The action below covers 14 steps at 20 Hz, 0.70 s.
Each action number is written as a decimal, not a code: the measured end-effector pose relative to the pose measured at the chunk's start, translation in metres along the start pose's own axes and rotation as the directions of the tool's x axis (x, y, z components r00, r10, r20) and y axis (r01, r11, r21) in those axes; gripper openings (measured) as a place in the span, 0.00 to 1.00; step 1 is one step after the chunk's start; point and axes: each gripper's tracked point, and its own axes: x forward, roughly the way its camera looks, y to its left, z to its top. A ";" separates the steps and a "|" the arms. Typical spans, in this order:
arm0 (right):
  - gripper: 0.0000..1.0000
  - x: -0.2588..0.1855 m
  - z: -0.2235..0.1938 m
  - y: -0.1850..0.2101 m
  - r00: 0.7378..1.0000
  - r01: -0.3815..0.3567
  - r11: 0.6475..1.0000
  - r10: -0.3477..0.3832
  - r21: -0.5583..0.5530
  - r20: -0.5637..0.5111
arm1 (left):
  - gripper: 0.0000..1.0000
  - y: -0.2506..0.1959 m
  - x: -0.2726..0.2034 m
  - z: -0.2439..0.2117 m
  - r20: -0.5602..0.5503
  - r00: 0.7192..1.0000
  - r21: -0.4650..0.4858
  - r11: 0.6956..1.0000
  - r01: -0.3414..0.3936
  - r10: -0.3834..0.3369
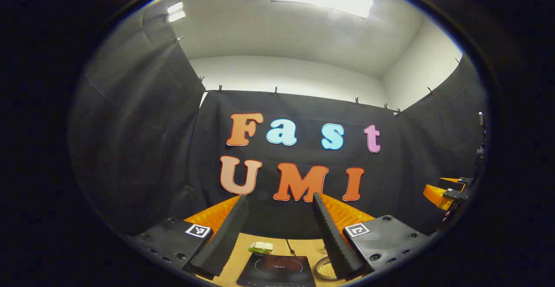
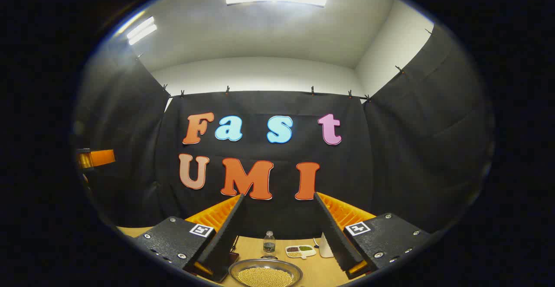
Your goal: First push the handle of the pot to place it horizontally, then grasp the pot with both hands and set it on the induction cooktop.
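Two claws, left claw (image 1: 277, 235) and right claw (image 2: 279, 235), gape above one cooktop (image 1: 277, 270).

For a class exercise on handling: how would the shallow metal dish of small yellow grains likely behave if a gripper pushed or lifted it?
The metal dish looks rigid and shallow, so it would probably slide across the wooden table rather than tip. Its low rim suggests the heaped grains could spill if tilted or jolted. The smooth rim may be slippery to pinch.
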 end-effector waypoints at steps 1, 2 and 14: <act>0.95 0.000 -0.001 -0.002 1.000 0.001 1.000 -0.001 0.004 -0.003 | 0.96 -0.001 0.000 0.001 0.002 1.000 0.002 1.000 -0.001 0.001; 0.95 0.001 -0.001 -0.002 1.000 0.001 1.000 -0.001 0.006 -0.004 | 0.96 -0.002 -0.002 0.002 0.003 1.000 0.004 1.000 0.002 -0.002; 0.95 -0.006 0.015 0.014 0.999 -0.034 0.999 0.034 0.008 0.031 | 0.96 0.007 -0.008 0.013 0.030 0.999 -0.009 1.000 -0.014 0.014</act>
